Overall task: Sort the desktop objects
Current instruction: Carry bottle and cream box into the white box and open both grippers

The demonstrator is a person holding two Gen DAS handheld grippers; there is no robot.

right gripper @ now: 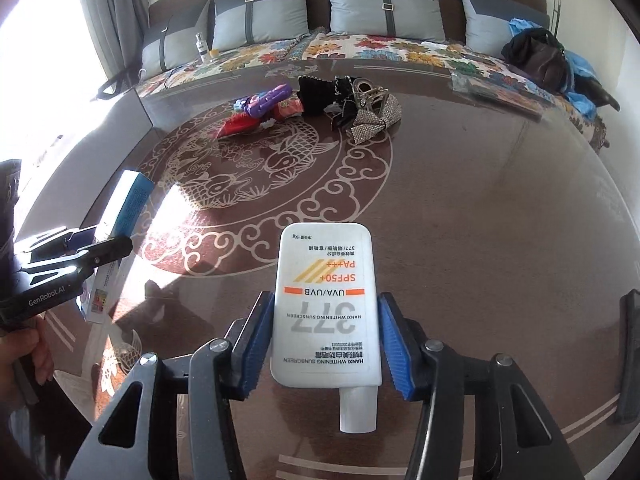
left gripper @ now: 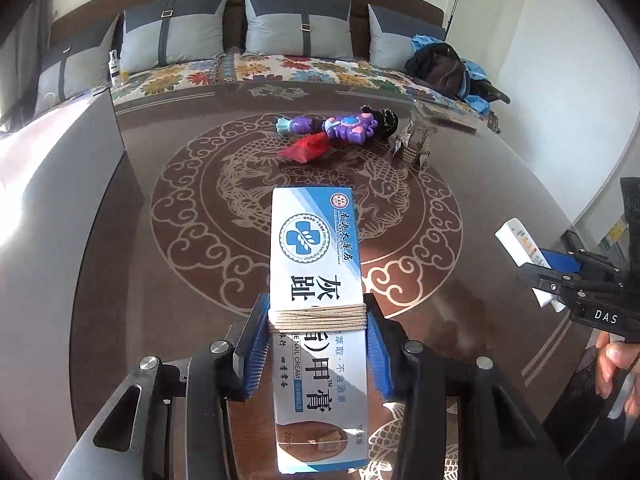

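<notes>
Left wrist view: our left gripper is clamped on the string-wrapped nail cream box, held above the table. Our right gripper grips the sunscreen bottle, cap toward us, also seemingly lifted. To do this well, we should keep both grips firm, carry each item level, and set them down apart from the toy figure and red packet beyond.

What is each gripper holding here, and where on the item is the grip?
The left gripper holds the nail cream box near its middle, at the string wrapping. The right gripper holds the white sunscreen bottle by its lower sides, cap toward the camera.
</notes>
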